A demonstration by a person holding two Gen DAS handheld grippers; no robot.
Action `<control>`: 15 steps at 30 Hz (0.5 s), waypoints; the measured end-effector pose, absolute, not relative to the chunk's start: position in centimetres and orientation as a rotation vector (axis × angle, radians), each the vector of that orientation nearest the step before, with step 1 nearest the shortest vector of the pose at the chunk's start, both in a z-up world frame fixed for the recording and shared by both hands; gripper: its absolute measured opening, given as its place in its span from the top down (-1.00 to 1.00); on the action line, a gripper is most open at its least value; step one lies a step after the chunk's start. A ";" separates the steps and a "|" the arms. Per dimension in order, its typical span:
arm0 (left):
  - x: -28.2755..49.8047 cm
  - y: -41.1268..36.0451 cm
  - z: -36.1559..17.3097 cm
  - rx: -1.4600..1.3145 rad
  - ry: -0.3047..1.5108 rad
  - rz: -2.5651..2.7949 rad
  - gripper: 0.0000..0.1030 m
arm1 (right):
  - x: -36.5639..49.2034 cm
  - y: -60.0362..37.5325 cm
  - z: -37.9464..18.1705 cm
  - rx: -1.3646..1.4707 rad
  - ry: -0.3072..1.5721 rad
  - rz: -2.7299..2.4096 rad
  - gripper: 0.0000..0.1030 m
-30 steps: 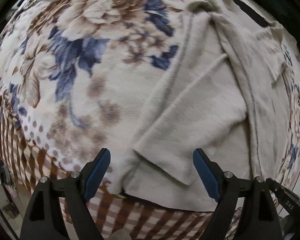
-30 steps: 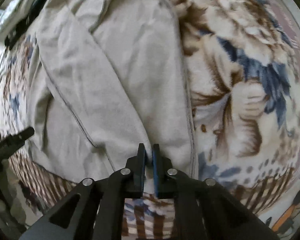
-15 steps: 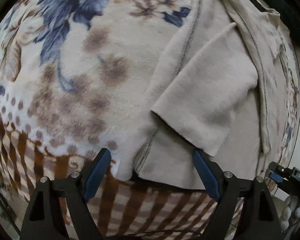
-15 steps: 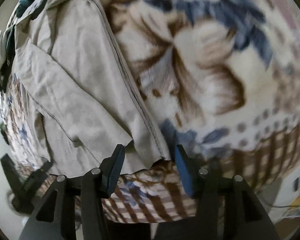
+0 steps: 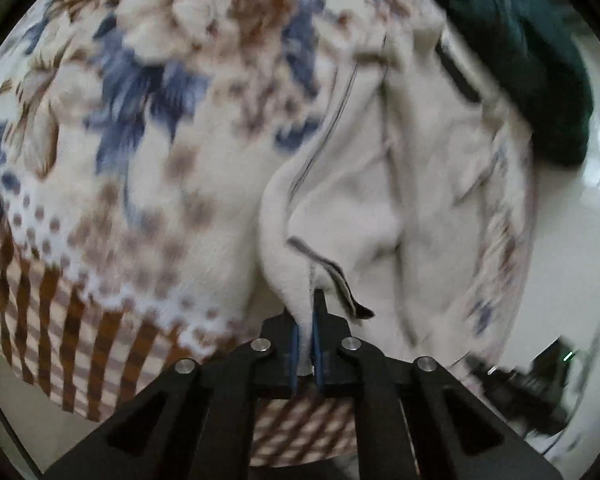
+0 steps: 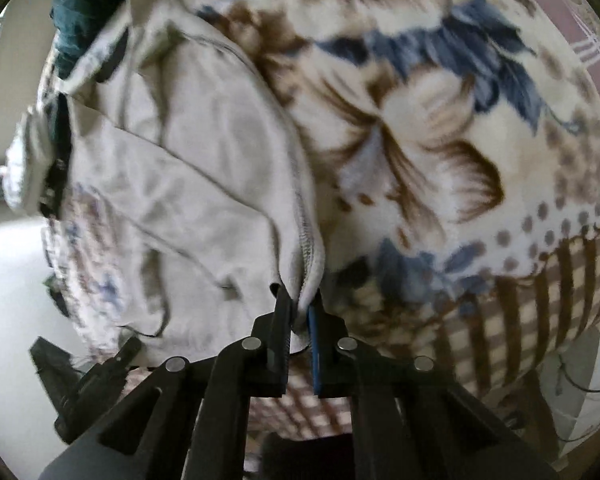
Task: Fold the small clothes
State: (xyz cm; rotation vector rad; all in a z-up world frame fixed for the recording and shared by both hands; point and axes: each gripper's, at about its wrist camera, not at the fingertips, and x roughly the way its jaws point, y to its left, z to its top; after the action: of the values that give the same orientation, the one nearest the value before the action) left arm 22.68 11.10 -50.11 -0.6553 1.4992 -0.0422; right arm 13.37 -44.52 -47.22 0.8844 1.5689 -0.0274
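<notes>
Both my grippers' fingers — left [image 5: 306, 320], right [image 6: 300, 308] — clench the beige garment's [image 5: 380, 200] near hem, its length running away from me.

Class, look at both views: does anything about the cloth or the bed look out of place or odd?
Nothing stands out. Both the left gripper and the right gripper pinch the near edge of the beige garment lying on the floral blanket.
</notes>
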 end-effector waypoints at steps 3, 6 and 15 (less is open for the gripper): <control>26.1 10.6 -48.4 -0.718 1.431 -0.056 0.93 | 16.2 -44.5 -45.7 0.896 1.518 -0.018 0.85; 31.6 9.9 -48.9 -0.700 1.379 -0.052 0.93 | 21.2 -47.6 -44.6 0.852 1.452 -0.009 0.85; 35.9 10.7 -52.8 -0.908 1.347 -0.105 0.15 | 30.0 -47.8 -46.1 0.768 1.360 0.024 -0.03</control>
State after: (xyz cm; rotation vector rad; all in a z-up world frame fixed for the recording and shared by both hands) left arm 35.85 10.67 -52.76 -0.9076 1.3467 -0.1053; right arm 29.95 -47.79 -46.08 0.7681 1.3596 0.0244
